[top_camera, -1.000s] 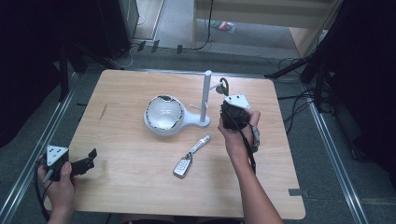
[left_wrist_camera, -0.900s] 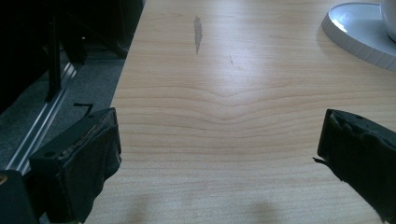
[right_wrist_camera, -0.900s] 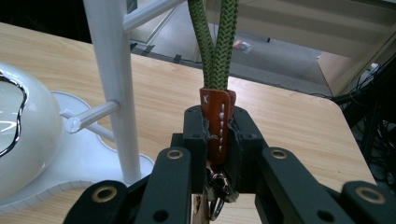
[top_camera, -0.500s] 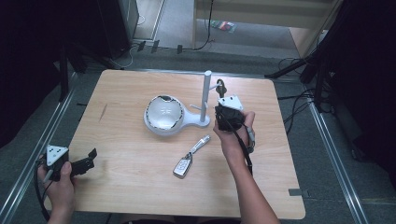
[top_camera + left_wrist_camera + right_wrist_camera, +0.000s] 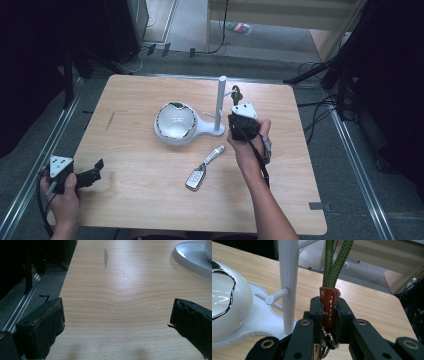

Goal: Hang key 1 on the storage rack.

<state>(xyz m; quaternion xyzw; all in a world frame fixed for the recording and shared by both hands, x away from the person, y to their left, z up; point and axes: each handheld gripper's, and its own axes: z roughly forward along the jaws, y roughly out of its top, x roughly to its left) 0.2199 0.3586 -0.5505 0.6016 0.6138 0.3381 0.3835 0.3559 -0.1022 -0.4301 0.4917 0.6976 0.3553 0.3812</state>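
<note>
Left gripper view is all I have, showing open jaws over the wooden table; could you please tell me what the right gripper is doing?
Observer: The right gripper is shut on a keychain's orange leather tab, close beside the post of a white stand.
Operator: Thank you. Is the keychain hanging on a peg?
Observer: Its green cord loop runs straight up from the tab toward the stand's upper peg, but I cannot tell whether it sits on the peg.
Operator: Understood. Is anything else on the table?
Observer: A car key fob lies flat on the wood in front of the stand.
</note>
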